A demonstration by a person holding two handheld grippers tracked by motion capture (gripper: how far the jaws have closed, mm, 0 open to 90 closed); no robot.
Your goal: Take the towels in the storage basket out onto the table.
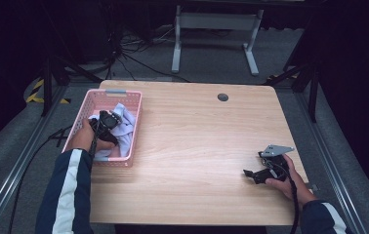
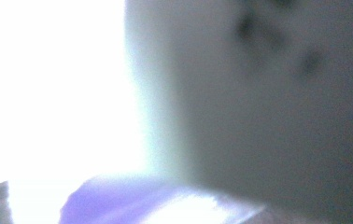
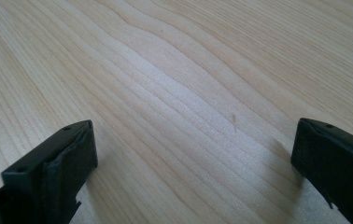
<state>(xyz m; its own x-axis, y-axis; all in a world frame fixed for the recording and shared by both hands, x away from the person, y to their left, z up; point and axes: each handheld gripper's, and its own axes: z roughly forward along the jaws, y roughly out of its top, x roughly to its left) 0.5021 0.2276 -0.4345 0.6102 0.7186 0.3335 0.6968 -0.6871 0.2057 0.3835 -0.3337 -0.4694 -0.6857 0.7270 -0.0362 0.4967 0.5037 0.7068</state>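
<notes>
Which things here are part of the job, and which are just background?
In the job: left gripper, cloth, pink basket.
Just about: right gripper idle and open on the table, table's grommet hole, white stand on the floor behind.

A pale wooden table (image 1: pixel 197 146) with fine grain and a smooth matt finish is seen. Soft lilac cloth (image 1: pixel 124 122) (crumpled) is held in a pink perforated plastic basket (image 1: pixel 136 122). The jaws are matt black.

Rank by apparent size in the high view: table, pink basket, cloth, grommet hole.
1. table
2. pink basket
3. cloth, partly hidden by the left claw, so its full size is unsure
4. grommet hole
</notes>
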